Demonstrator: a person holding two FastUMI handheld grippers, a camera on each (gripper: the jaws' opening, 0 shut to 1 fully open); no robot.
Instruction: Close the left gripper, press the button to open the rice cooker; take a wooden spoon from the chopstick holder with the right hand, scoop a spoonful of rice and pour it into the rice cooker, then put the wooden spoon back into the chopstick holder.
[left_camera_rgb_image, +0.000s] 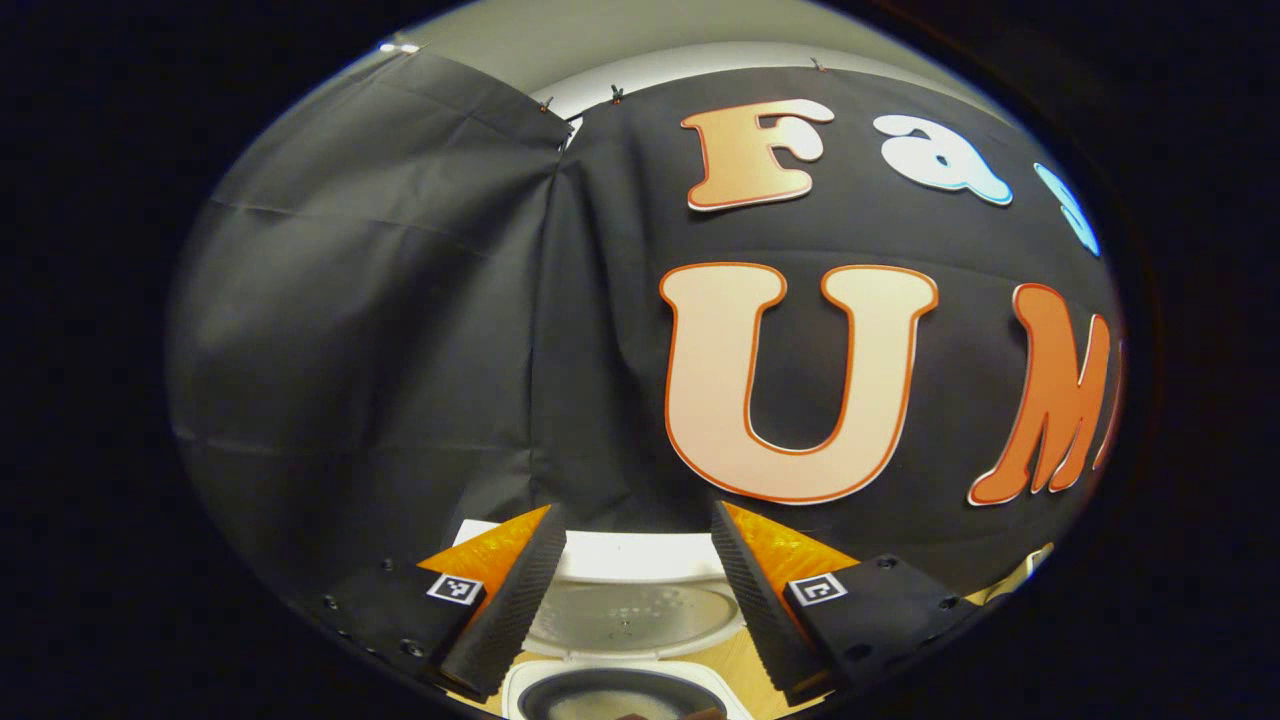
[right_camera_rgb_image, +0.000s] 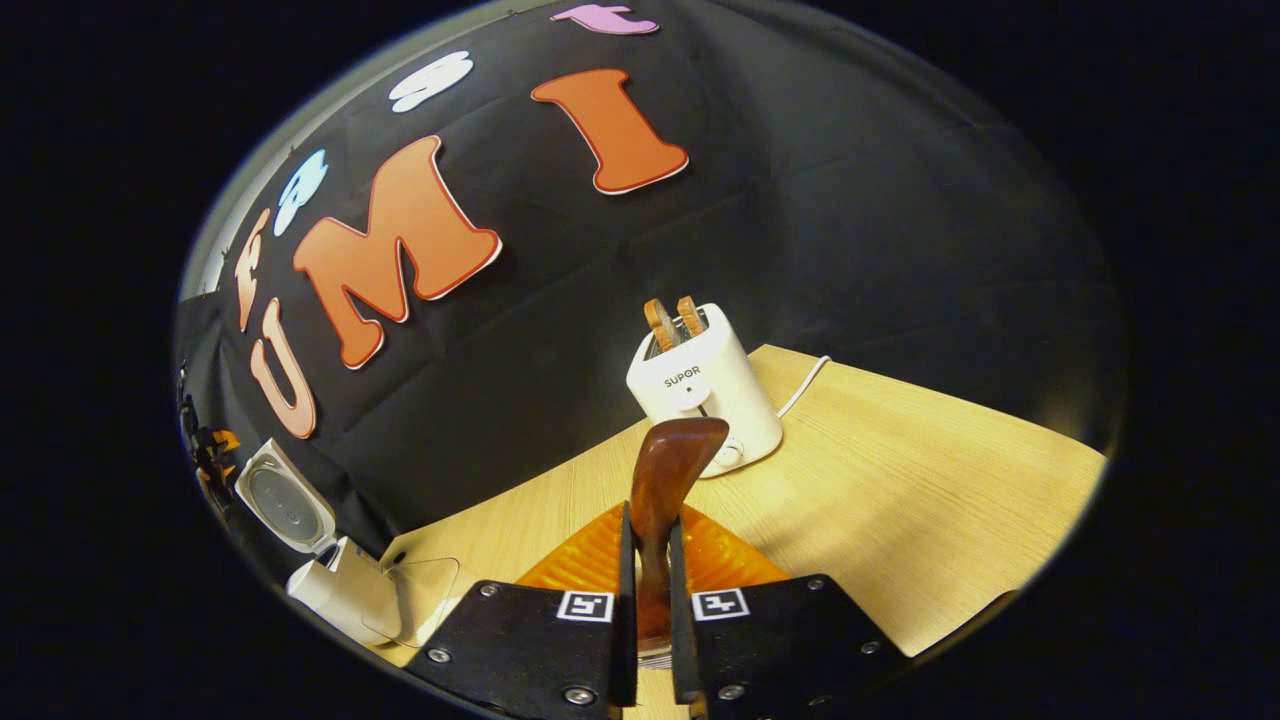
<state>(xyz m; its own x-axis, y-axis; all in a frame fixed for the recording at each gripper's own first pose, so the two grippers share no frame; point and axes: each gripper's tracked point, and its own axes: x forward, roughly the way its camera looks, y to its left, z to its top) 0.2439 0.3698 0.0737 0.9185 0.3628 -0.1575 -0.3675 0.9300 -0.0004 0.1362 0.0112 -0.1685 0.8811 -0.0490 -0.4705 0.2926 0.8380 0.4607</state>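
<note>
My right tongs (right_camera_rgb_image: 650, 560) are clenched on the wooden spoon (right_camera_rgb_image: 668, 490), both fingers pressing its handle, with the bowl of the spoon standing up just ahead of the fingertips. Beyond the spoon, on the bench (right_camera_rgb_image: 900, 500), I see a white toaster (right_camera_rgb_image: 705, 390) with two slices of bread (right_camera_rgb_image: 672, 320) poking out of its slots and a white cord (right_camera_rgb_image: 805, 385) trailing off to its right. Far off to the left of these tongs sits the rice cooker (right_camera_rgb_image: 330, 590) with its lid (right_camera_rgb_image: 285, 505) swung up. My left tongs (left_camera_rgb_image: 640, 560) are released, fingers spread wide and holding nothing, hovering over that same rice cooker (left_camera_rgb_image: 630, 690): its raised lid (left_camera_rgb_image: 635, 610) shows between the fingers, and the dark pot opening lies just below them, near my edge of the view
</note>
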